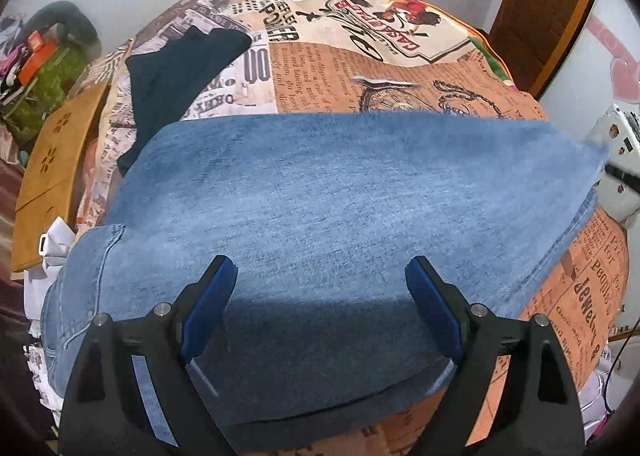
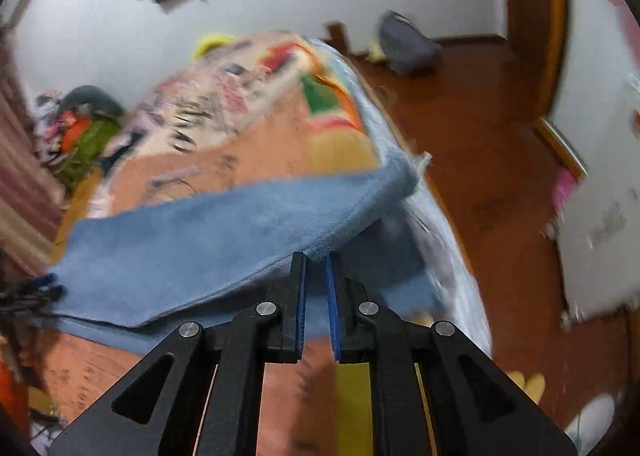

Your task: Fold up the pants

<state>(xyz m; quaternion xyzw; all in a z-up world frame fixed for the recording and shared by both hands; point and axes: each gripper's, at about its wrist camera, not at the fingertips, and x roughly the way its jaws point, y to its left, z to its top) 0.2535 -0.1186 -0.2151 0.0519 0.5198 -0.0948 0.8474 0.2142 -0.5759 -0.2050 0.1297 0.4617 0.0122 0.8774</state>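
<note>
The faded blue denim pants [image 1: 328, 223] lie across the bed's newspaper-print orange bedspread [image 1: 400, 67], filling the middle of the left view. The left tongs [image 1: 320, 296] hang spread wide and empty above the soft, brushed cloth, probably ready to pin it. The right tongs [image 2: 316, 268] are nearly closed, pinching the pants' thick edge, lifted toward 12 o'clock, seemingly to carry a fold over. A dark navy garment [image 1: 180, 71] lies at 10 o'clock.
</note>
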